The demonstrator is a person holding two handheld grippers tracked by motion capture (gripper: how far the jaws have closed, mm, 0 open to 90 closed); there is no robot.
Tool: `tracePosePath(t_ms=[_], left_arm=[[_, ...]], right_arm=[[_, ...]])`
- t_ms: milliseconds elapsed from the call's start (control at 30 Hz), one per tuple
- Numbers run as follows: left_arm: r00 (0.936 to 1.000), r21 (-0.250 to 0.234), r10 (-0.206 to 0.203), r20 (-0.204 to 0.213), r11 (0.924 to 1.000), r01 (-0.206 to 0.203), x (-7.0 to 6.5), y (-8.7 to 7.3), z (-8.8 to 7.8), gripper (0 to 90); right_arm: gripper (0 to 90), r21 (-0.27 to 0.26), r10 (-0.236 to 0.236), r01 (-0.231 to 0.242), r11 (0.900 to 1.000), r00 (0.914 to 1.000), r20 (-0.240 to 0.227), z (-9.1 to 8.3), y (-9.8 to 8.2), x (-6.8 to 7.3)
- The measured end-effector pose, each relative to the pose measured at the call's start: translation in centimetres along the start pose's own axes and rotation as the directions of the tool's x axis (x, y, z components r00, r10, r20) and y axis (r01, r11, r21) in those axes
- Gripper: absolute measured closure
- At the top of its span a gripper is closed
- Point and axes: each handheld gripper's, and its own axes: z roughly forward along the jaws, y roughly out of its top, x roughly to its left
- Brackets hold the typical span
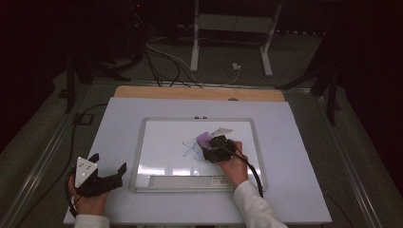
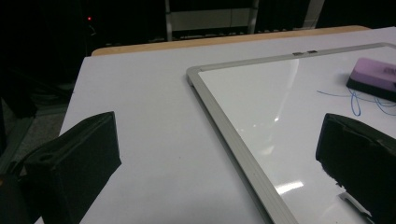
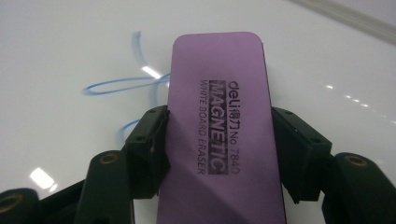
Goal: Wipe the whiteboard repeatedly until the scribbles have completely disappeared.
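Right gripper (image 3: 219, 140) is clamped on the purple rectangular foam eraser (image 3: 222, 130), which lies on the aluminium-framed whiteboard (image 1: 142, 142) over blue scribbles (image 1: 190, 149). Left gripper (image 1: 108, 164) stands apart, empty, left of the whiteboard on the counter (image 1: 294, 142).

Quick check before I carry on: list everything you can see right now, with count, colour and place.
whiteboard: one, white with a silver frame, middle of the table.
eraser: one, purple with a black base, on the whiteboard over the scribble, clamped between the right gripper's jaws.
scribble: one, blue marker loops, on the whiteboard beside and under the eraser.
table: one, white top with a wooden strip along the far edge.
stand: one, white frame, on the floor beyond the table.
cables: several, dark and white, on the floor beyond the table.
left gripper: one, black with a grey plate, near left of the table, jaws open and empty.
right gripper: one, black, over the whiteboard, shut on the eraser.
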Motion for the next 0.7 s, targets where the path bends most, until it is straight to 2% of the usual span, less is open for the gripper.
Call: tracePosePath(t_ms=[33,133,200,267,333,400,433,467,567,667,700], left_arm=[[1.0,-0.001,-0.001,-0.001,1.0,0.001,0.0,0.0,0.0,0.7],[1.0,-0.001,-0.004,-0.002,1.0,0.004,0.1,0.0,0.0,0.7],[1.0,0.0,-0.004,0.0,1.0,0.004,0.1,0.0,0.0,0.7],[1.0,0.003,-0.001,0.001,1.0,0.001,0.1,0.0,0.1,0.6],[1.0,0.003,0.003,0.002,1.0,-0.003,0.0,0.0,0.1,0.7],[1.0,0.002,0.003,0.003,1.0,-0.003,-0.1,0.0,0.1,0.7],[1.0,0.003,0.003,0.002,1.0,-0.003,-0.1,0.0,0.1,0.6],[1.0,0.002,0.003,0.002,1.0,-0.003,-0.1,0.0,0.1,0.6],[1.0,0.003,0.001,0.001,1.0,-0.001,0.0,0.0,0.1,0.6],[1.0,0.003,0.002,0.001,1.0,-0.002,-0.1,0.0,0.1,0.6],[1.0,0.003,0.003,0.001,1.0,-0.003,0.0,0.0,0.0,0.6]], right_arm=[[41.2,0.0,0.0,0.0,1.0,1.0,0.0,0.0,0.0,0.0],[41.3,-0.008,0.045,-0.044,0.999,0.9961,0.076,0.4,0.2,-1.2],[41.2,-0.003,0.084,-0.084,0.996,0.9939,0.07,0.5,0.3,-1.6],[41.2,-0.002,0.055,-0.054,0.999,0.9951,0.082,0.4,0.3,-1.2],[41.2,0.0,0.048,-0.048,0.999,0.9984,0.029,0.4,0.3,-0.7],[41.2,0.001,0.022,-0.022,1.0,0.9997,-0.013,0.2,0.2,0.2],[41.3,0.008,0.0,0.001,1.0,0.9974,-0.072,0.1,0.1,1.2],[41.3,0.008,0.0,0.001,1.0,0.9974,-0.072,0.1,0.1,1.2],[41.2,0.006,-0.05,0.051,0.999,0.9927,-0.109,-0.3,-0.1,2.8],[41.3,0.003,-0.068,0.068,0.998,0.9928,-0.099,-0.3,0.0,3.0],[41.3,0.001,-0.065,0.065,0.998,0.9947,-0.08,-0.2,0.0,2.8]])
